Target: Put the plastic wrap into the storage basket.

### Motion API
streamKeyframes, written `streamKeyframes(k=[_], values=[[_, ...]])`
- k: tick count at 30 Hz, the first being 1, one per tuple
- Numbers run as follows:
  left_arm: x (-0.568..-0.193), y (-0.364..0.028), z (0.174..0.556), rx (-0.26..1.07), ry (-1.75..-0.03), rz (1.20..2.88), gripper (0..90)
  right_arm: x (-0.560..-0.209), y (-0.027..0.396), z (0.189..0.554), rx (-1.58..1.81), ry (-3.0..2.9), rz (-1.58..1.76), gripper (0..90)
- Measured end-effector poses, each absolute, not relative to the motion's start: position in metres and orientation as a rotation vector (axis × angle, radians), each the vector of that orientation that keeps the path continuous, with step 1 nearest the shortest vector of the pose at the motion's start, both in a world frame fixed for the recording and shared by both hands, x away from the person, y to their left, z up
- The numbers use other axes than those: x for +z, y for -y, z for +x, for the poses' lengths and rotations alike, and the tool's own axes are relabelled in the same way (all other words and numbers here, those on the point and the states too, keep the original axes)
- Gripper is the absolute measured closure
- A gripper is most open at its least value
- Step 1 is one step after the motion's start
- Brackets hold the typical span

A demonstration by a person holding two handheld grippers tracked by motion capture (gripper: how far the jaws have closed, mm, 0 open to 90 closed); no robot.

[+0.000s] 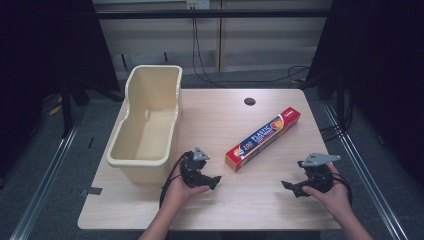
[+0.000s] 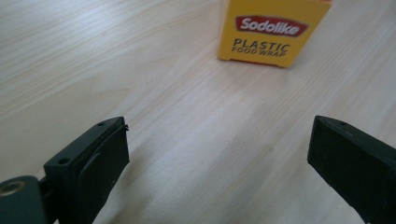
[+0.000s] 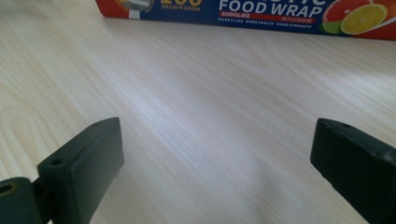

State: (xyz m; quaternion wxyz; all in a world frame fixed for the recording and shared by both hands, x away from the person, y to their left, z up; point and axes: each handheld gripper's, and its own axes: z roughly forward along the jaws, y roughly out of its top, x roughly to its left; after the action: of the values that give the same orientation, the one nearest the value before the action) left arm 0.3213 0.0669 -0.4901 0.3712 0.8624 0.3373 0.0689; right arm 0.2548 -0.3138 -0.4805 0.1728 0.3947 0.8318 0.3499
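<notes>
- We see one wooden table [image 1: 260,200] with one round dark hole [image 1: 249,101] near its far edge.
- One cream plastic tub [image 1: 131,150] sits at 10 o'clock.
- One box of plastic food wrap [image 1: 263,138] lies in the middle, slanted toward 2 o'clock.
- Two grippers: the left gripper [image 1: 216,181] at 7 o'clock and the right gripper [image 1: 286,185] at 5 o'clock, both wide open, holding nothing.

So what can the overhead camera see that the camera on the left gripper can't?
High view alone: the cream plastic bin, the person's hands, both grippers, left gripper and right gripper, and the box's whole length. Left gripper view alone: the box's yellow end panel reading "Sodolike Plastic Food Wrap", framed by two open jaws. Both: the food wrap box on the wooden table.
</notes>
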Motion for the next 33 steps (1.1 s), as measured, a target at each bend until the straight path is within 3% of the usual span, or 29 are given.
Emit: streamKeyframes(k=[15, 33], values=[[-0.472, -0.037, 0.335, 0.023, -0.807, 2.262, 6.3, -0.478, 0.321, 0.244, 1.010, -2.363, 1.128, 4.1], [-0.447, 0.013, 0.376, -0.024, -0.781, 2.304, 6.9, -0.472, 0.340, 0.235, 1.031, -2.299, 1.186, 4.2]])
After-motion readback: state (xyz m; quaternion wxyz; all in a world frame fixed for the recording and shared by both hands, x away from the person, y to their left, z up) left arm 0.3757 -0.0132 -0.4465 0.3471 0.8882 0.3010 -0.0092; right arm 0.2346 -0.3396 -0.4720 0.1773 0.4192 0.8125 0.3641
